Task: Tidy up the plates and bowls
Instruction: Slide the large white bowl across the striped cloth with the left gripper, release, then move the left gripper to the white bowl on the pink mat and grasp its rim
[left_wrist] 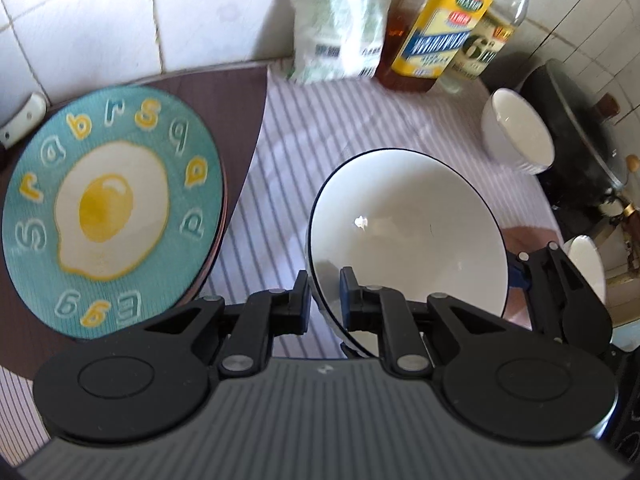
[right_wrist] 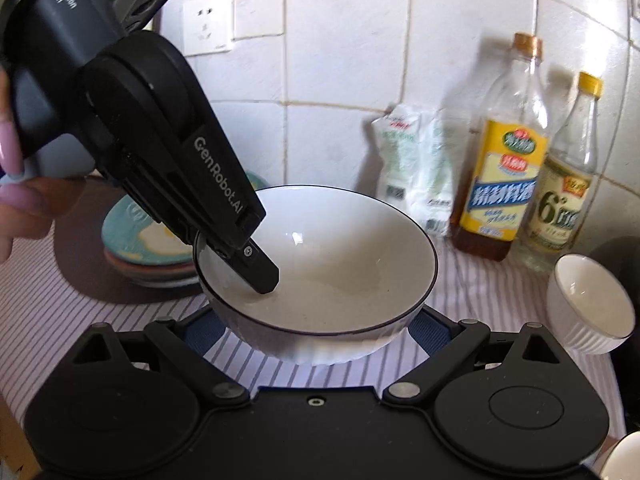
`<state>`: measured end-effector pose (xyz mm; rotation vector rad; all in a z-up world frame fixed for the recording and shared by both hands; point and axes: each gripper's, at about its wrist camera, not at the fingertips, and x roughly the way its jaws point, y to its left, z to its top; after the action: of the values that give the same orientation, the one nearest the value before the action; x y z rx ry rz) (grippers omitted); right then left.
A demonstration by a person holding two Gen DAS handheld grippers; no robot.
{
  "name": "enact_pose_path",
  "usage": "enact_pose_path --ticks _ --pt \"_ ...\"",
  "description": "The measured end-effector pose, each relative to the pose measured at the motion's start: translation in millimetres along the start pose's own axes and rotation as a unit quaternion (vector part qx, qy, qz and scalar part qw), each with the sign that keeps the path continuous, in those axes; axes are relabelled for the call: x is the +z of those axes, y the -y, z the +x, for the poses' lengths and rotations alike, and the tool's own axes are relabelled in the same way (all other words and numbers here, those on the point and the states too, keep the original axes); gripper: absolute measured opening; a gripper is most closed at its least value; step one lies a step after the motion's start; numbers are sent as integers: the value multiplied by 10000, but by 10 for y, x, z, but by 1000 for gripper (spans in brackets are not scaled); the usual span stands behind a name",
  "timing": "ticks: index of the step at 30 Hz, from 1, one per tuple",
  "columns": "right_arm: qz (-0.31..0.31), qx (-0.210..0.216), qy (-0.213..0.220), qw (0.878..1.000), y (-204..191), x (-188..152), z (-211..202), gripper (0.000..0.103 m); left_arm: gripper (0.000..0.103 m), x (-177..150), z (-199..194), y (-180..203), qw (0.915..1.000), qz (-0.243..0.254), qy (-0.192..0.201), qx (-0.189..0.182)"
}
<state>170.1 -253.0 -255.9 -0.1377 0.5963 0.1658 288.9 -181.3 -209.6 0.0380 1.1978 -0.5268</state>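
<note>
Right wrist view — striped cloth (right_wrist: 100, 308), white tiled wall (right_wrist: 340, 52); both grippers' fingers (right_wrist: 264, 276) clamped on bowl (right_wrist: 340, 264).

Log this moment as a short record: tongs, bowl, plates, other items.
left tongs: shut on the rim of the large white bowl
right tongs: spread around the same bowl's sides, grip unclear
plates: stack topped by egg plate, on dark mat
small ribbed bowl: on striped cloth, apart
backdrop: two bottles and a bag by the tiled wall
</note>
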Motion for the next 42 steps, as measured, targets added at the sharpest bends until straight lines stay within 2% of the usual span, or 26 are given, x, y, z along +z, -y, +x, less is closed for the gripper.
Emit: enact_pose_path --ticks 7,16,21,25,29,32,34,37,39,40,42 --pt "-108 127 -107 9998 -75 -209 147 99 14 -105 190 -48 9996 -144 -156 204" --pt "-220 227 -235 9992 -92 -308 288 99 15 -129 305 -18 9988 7 -239 424" --pt "-476 113 -244 9985 -152 -346 319 98 18 -151 349 -59 9988 -102 -250 398" --pt "-451 -99 -304 9985 -221 -333 326 100 23 -201 344 -45 9990 36 -114 435" --pt "-149 -119 -368 9991 -224 -392 243 100 53 -224 329 40 9958 319 -194 838" --pt "24 -258 -397 9989 -207 -433 94 100 60 -253 228 59 9954 436 -194 830" --pt "213 -203 -444 9986 -165 -449 -51 100 65 -277 139 69 9959 443 -208 766" --pt "785 7 -521 9956 -36 -493 -239 100 67 -315 -4 108 9962 454 -214 716" --pt "1104 -21 -496 9926 28 -528 -358 100 69 -336 -103 150 9963 498 -166 682" --pt "1222 -65 -464 9914 49 -544 -426 100 74 -344 -147 170 9961 556 -162 666" --pt "1394 -140 -380 9894 89 -565 -574 100 76 -361 -219 210 9950 707 -146 696"
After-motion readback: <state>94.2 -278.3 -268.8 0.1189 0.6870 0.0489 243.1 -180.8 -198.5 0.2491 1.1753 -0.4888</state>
